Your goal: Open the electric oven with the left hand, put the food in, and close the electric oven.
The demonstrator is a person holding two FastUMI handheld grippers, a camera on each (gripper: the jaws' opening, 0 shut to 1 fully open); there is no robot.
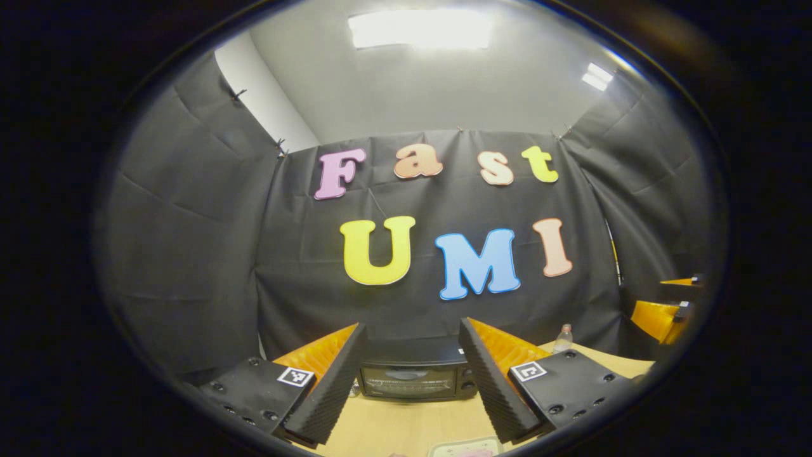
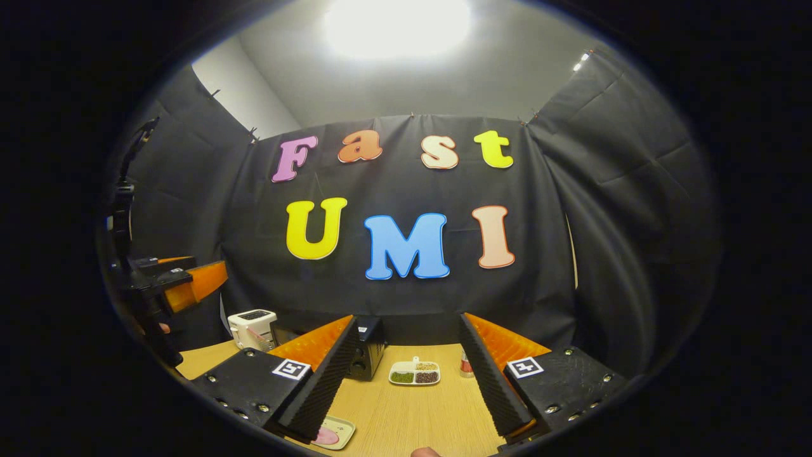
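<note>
The black electric oven point(image 1: 415, 376) stands at the back of the wooden table point(image 1: 406, 425), door shut, straight ahead between my left gripper's fingers. My left gripper point(image 1: 412, 325) is open, empty and well short of the oven. A plate of food point(image 1: 466, 447) lies at the near table edge. In the right gripper view the same plate point(image 2: 333, 433) sits low on the left, beside the left finger. My right gripper point(image 2: 406, 317) is open and holds nothing. The oven's side point(image 2: 368, 352) peeks out behind its left finger. The left gripper point(image 2: 203, 270) hovers at the far left.
A white toaster point(image 2: 252, 328) stands at the table's back left. A divided dish of seeds point(image 2: 415, 373) and a small jar point(image 2: 466, 365) sit mid-table. A water bottle point(image 1: 563, 338) stands right of the oven. The right gripper point(image 1: 650, 297) shows at the right edge.
</note>
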